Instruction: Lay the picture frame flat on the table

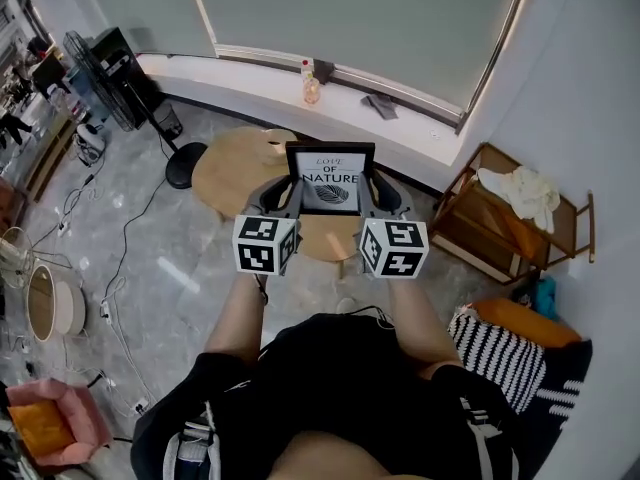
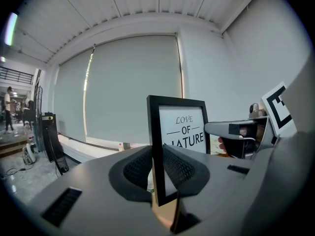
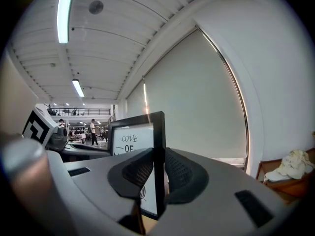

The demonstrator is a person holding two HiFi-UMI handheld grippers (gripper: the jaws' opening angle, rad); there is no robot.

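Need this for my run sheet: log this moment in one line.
left gripper: shut on picture frame, left edge | right gripper: shut on right edge | frame: above table, not yet flat

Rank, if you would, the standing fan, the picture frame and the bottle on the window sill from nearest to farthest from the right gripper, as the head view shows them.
1. The picture frame: held at its right edge by the right gripper.
2. The bottle: on the window sill, beyond the frame.
3. The standing fan: on the floor, far to the left.
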